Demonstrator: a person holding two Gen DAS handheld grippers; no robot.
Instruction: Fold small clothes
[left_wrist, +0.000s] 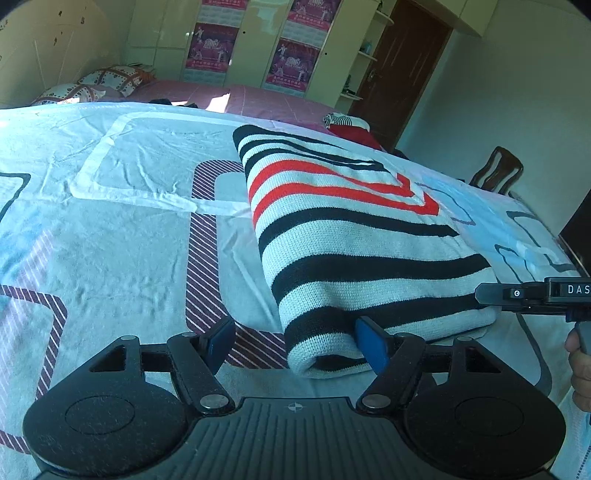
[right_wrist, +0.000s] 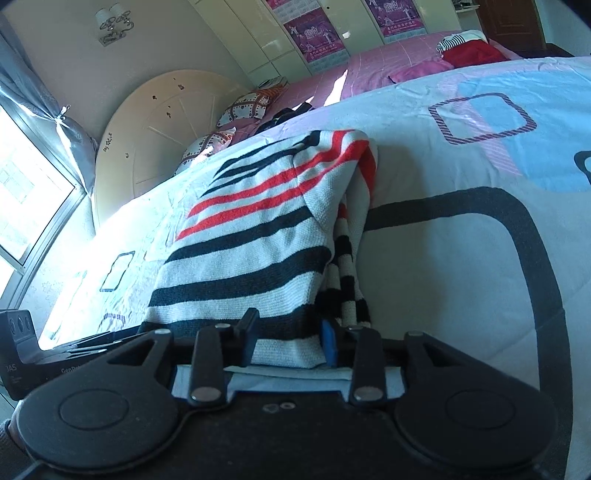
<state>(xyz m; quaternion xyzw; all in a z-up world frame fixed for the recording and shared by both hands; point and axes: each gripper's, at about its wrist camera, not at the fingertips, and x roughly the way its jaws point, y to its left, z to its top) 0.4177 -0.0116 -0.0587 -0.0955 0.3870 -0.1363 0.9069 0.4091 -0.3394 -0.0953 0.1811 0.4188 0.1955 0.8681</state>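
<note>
Mostly folded: black-red-white striped knit sweater (left_wrist: 354, 236); left claw (left_wrist: 295, 345) open beside its hem, right claw (right_wrist: 290, 341) loosely astride it.

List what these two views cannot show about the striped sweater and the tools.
- Striped sweater, underside and inner layers: folded under, both views.
- Right tool: near hem lies between its pads; whether they press it cannot be told, right wrist view.
- Left tool: one pad's face hidden by the sweater's roll.
- Sleeve: lower end cut off by the tool.
</note>
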